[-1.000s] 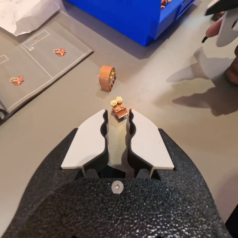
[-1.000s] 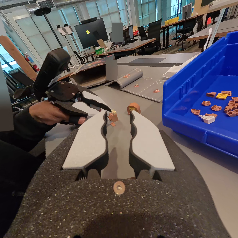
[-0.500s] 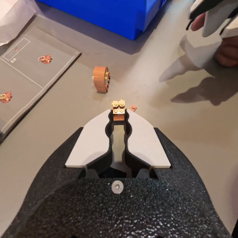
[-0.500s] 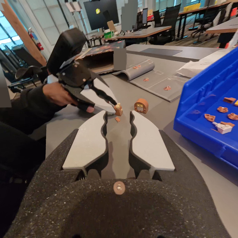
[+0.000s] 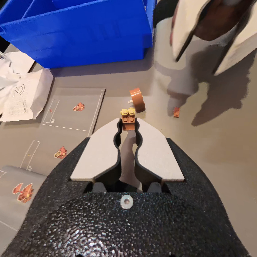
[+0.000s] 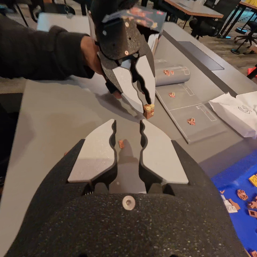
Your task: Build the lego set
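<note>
My left gripper (image 5: 128, 122) is shut on a small brick assembly (image 5: 128, 121), brown below with two tan studded pieces on top, and holds it above the grey table. The right wrist view shows the same assembly (image 6: 148, 111) pinched at the left gripper's tips, clear of the table. My right gripper (image 6: 127, 122) is open and empty, hovering over a small flat brown plate (image 6: 121, 143) that lies on the table between its fingers, untouched. That plate also shows in the left wrist view (image 5: 176, 112). A round brown piece (image 5: 137, 101) with a white peg stands on edge just beyond the assembly.
A blue bin (image 5: 83, 32) stands at the back, with several loose brown and yellow pieces in it (image 6: 242, 194). An open grey instruction booklet (image 5: 72, 109) lies to the left with a crumpled white paper bag (image 5: 20, 89) beside it. A dark-sleeved arm (image 6: 41, 51) holds the left gripper. My right fingertips sit around 8 cm from my left ones.
My left gripper closed on the brick assembly and lifted it off the table. My right gripper swung over and down until the flat brown plate lay between its open fingers.
</note>
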The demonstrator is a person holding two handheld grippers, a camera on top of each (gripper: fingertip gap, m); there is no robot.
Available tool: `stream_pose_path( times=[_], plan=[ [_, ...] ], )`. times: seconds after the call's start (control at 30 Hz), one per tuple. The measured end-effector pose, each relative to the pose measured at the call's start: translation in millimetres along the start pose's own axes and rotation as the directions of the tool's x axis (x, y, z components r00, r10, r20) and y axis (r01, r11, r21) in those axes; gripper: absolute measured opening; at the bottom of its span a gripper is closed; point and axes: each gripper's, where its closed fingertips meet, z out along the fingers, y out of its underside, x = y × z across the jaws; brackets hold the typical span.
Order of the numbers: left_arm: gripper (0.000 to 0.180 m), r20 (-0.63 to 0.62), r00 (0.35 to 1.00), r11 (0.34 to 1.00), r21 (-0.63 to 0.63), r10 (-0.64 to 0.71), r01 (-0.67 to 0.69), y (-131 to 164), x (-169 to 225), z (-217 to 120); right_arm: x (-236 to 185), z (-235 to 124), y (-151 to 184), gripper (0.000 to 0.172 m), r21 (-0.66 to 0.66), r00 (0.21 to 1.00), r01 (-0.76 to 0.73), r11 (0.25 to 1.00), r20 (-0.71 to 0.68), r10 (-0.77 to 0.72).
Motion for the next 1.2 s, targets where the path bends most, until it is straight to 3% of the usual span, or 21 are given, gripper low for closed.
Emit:
stream_pose_path(
  times=[0.13, 0.53, 1.2],
  plan=[
    [0.016, 0.013, 1.000, 0.999, 0.032, 0.017, -0.017, 4, 8, -6, -2, 17, 24, 0.023, -0.136, 0.998, 0.064, 0.989, 0.009, -0.064],
    [0.016, -0.058, 0.998, 1.000, 0.005, 0.006, -0.005, 9, 21, -4, -6, 9, 56, 0.019, -0.325, 0.986, 0.108, 0.940, 0.159, -0.058],
    [0.016, -0.146, 0.987, 0.997, -0.039, 0.060, -0.066, 11, 45, 0, -13, 27, 74, 0.019, -0.434, 0.979, 0.122, 0.892, 0.203, -0.036]
  ],
)
